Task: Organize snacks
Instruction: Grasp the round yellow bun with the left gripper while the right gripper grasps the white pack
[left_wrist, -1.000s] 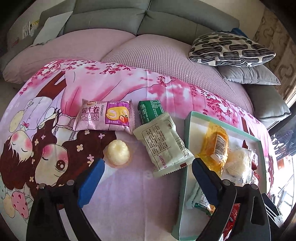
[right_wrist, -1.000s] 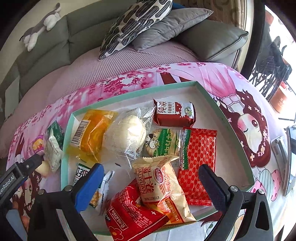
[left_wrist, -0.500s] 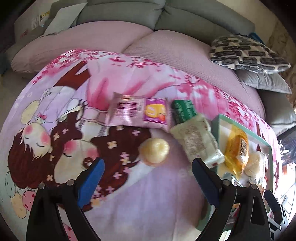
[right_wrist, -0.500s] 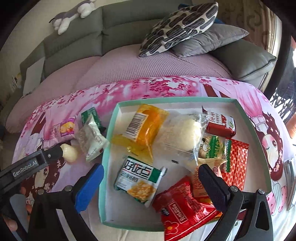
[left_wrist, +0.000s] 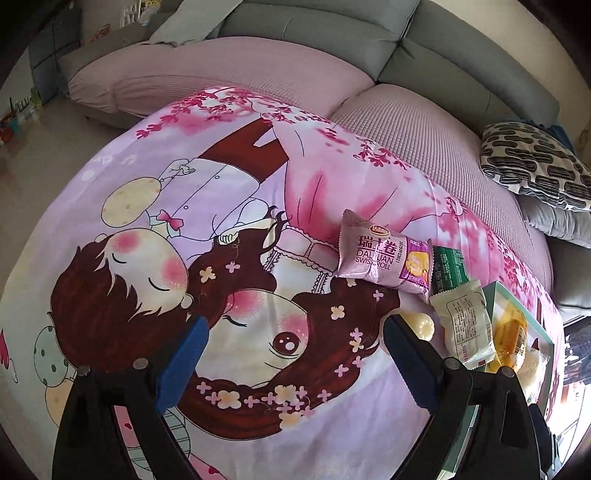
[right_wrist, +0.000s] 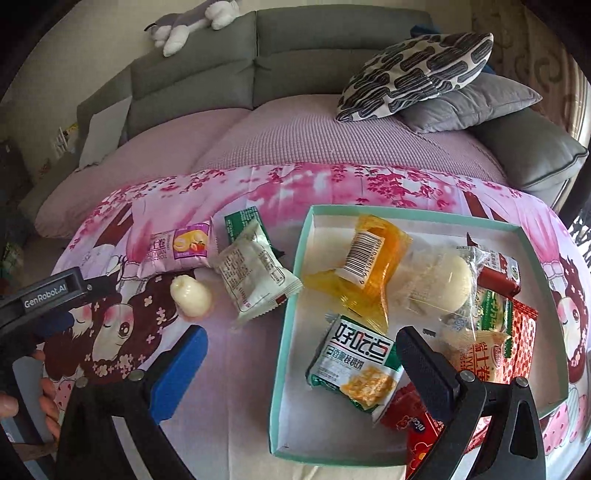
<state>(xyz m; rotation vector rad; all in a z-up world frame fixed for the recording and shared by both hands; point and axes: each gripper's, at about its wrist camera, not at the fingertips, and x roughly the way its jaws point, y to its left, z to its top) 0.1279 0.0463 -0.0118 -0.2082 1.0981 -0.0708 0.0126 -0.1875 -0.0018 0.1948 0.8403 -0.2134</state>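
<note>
- Pink cartoon cloth (right_wrist: 243, 387) covers the table; four snacks lie loose on it, left of the teal tray (right_wrist: 291, 295).
- Tray holds the other packets.
- Left claw (left_wrist: 295, 354) released, empty.
- Right claw (right_wrist: 301, 362) released, over the tray's left edge.

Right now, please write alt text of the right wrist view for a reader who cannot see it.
An open right gripper hovers over a teal-rimmed tray full of snack packets on a pink cartoon cloth. Left of the tray lie four loose snacks, including a pink swiss roll packet and a small cream cake.
</note>
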